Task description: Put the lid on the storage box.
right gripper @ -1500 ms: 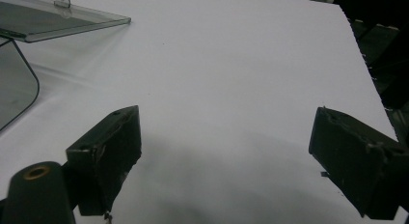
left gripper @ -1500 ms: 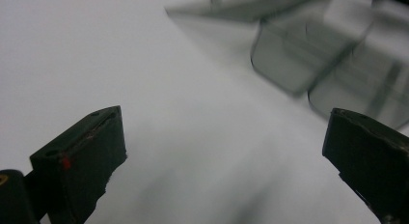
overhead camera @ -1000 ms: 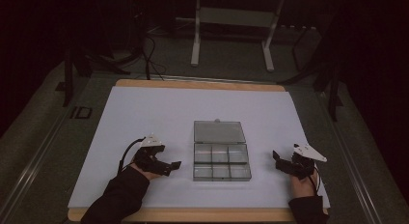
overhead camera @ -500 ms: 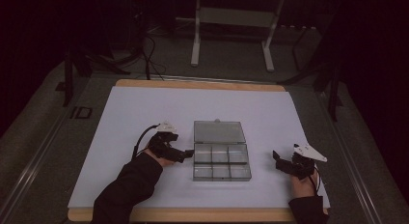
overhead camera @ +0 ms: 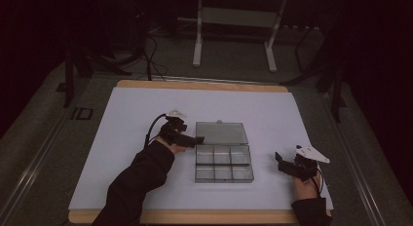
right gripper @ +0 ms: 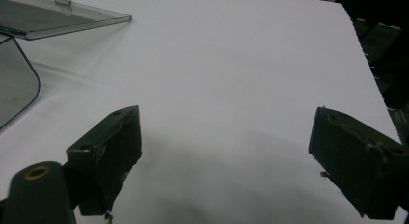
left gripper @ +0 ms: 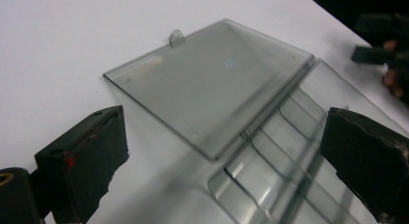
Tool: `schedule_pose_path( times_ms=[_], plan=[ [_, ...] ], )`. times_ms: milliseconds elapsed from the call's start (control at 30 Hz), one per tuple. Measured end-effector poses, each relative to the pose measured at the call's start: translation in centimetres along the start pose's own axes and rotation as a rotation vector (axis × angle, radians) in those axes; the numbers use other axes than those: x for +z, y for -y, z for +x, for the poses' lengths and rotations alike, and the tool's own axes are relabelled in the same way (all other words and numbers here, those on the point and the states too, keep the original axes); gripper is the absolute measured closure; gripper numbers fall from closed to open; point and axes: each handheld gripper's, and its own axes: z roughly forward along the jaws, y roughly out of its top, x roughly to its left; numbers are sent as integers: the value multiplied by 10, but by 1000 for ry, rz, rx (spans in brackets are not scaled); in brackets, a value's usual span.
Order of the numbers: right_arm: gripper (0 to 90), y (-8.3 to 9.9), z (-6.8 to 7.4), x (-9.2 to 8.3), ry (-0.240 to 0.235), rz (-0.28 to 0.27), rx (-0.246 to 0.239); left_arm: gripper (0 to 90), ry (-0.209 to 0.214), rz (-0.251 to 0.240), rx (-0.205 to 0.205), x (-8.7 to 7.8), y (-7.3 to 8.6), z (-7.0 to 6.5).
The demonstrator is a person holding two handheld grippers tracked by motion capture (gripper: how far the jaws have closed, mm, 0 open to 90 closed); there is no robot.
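clear plastic compartment box (overhead camera: 224, 165) sits mid-table on the white table (overhead camera: 122, 138), lid (overhead camera: 221, 133) flipped fully open and lying flat behind the tray, joined at the hinge. compartments look empty.

left hand-held gripper (overhead camera: 197, 140) is at the box's left edge near the hinge, jaws spread wide with the lid corner and tray edge between them in the left gripper view, nothing gripped. right hand-held gripper (overhead camera: 281, 161) hangs well apart to the right of the box, jaws also wide, holding nothing.

handling guess: thin rigid plastic, light, slick, will skate on the table if pushed from one side. lid (left gripper: 212, 84) is a thin sheet, probably flexes and the hinge is the weak point. best grab is the small latch tab (left gripper: 176, 38) on the lid's far edge or the lid's side edge, pinch lightly; brace the tray (left gripper: 270, 175) with the other hand-held gripper to stop sliding.
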Motion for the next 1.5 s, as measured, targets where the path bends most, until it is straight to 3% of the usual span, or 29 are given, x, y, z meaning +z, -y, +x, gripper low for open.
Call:
schedule_pose_path(
  times_ms=[233,500,700,867,1100,1333,1500],
  plan=[
    [113,0,0,-1,-2,-5,4,41,-27,-13,-62,15,-13,8],
    [113,0,0,-1,-3,-7,-2,53,-45,4,-144,31,-14,13],
    [113,0,0,-1,-3,-7,-4,119,-82,26,-153,40,-10,15],
    [114,0,0,-1,-4,-6,-5,157,-83,52,-183,47,-6,18],
    [115,0,1,0,-4,-3,-8,225,-39,50,-240,54,0,23],
    [115,0,2,0,0,1,-13,233,-12,64,-257,59,7,26],
    [115,0,2,1,1,4,-17,313,29,68,-268,57,9,29]
  ],
)
